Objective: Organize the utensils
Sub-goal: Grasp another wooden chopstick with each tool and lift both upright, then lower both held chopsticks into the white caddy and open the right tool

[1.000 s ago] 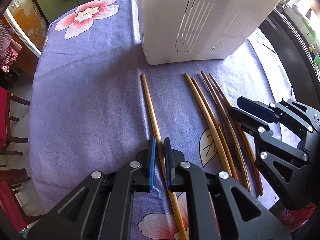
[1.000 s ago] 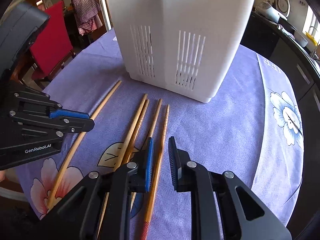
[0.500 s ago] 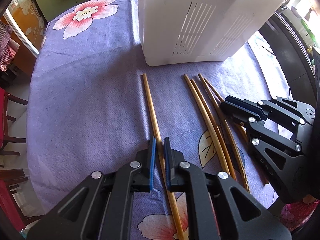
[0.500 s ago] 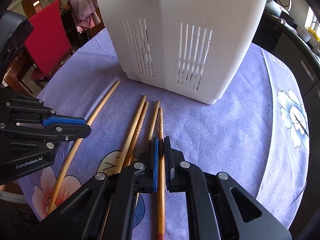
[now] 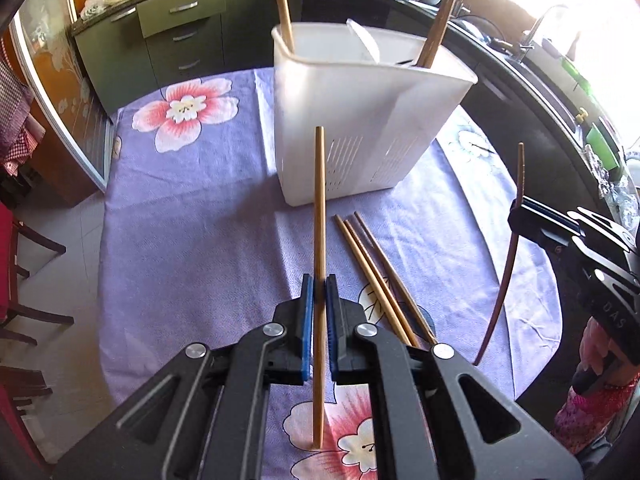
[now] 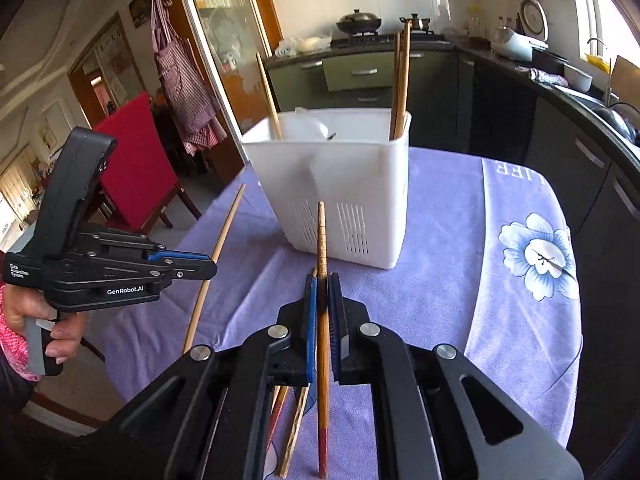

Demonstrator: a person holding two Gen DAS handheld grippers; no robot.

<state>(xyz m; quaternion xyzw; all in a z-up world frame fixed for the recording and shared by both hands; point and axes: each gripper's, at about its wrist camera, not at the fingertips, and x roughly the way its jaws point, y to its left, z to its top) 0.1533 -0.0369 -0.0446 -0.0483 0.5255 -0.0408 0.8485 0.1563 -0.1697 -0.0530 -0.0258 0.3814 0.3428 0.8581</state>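
Note:
My left gripper [image 5: 317, 286] is shut on a light wooden chopstick [image 5: 319, 208] and holds it lifted above the table, pointing at the white utensil holder [image 5: 360, 128]. My right gripper [image 6: 322, 286] is shut on a darker chopstick [image 6: 322, 240] with a red end, also lifted. In the left wrist view that chopstick [image 5: 505, 256] hangs from the right gripper [image 5: 536, 220]. In the right wrist view the left gripper [image 6: 188, 264] holds its chopstick [image 6: 218, 252] at left. The holder [image 6: 352, 184] has chopsticks [image 6: 401, 84] standing in it. Three chopsticks [image 5: 380, 276] lie on the cloth.
The table has a purple flowered cloth [image 5: 192, 208]. A red chair [image 6: 136, 160] stands at the table's left side. Kitchen cabinets [image 5: 168, 36] and a dark counter [image 6: 560, 92] lie behind and to the right.
Both grippers have lifted up and back from the table, each carrying its chopstick. The holder's open top with chopsticks inside has come into view.

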